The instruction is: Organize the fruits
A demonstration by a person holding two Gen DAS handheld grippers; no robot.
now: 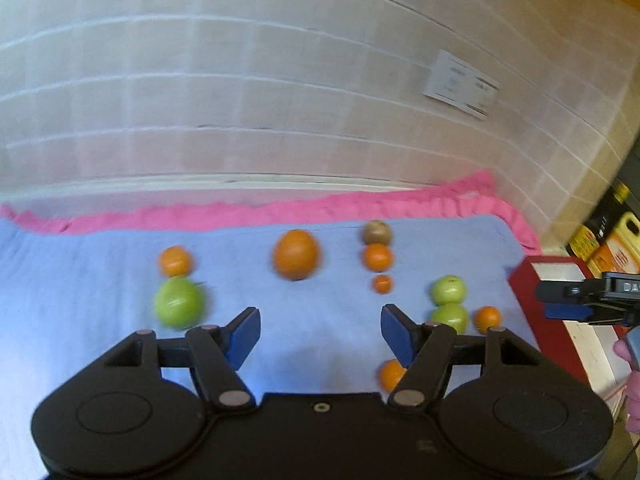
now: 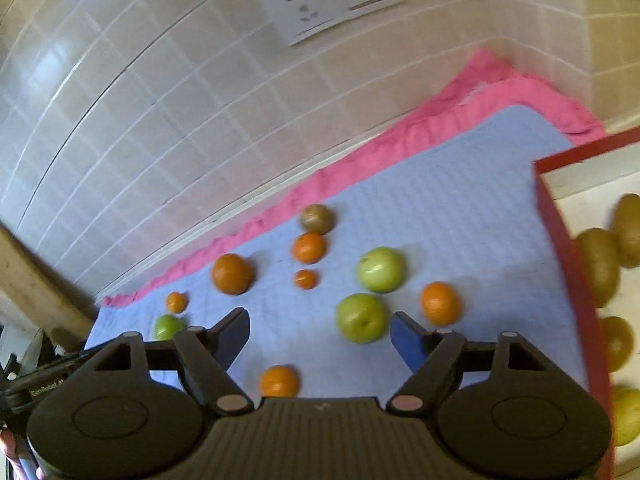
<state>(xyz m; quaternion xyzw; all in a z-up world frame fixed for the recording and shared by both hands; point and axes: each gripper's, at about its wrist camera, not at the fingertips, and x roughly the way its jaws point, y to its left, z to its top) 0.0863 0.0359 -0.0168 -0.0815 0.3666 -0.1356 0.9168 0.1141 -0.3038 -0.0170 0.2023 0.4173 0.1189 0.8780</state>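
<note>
Fruit lies scattered on a blue cloth (image 1: 80,320). A large orange (image 1: 296,255), a kiwi (image 1: 377,233), small oranges (image 1: 377,257) and green apples (image 1: 178,303) show in the left wrist view. My left gripper (image 1: 320,334) is open and empty above the cloth's near part. My right gripper (image 2: 320,334) is open and empty, with a green apple (image 2: 362,317) just beyond its right finger and an orange (image 2: 279,381) below it. A red-rimmed box (image 2: 568,248) at the right holds several kiwis (image 2: 598,264) and a yellowish fruit (image 2: 626,416).
A pink cloth (image 1: 280,210) lies under the blue one against a white tiled wall (image 1: 240,80) with sockets (image 2: 332,0). Yellow containers (image 1: 612,248) stand far right. The right gripper (image 1: 580,300) shows at the left view's right edge, over the red box (image 1: 528,280).
</note>
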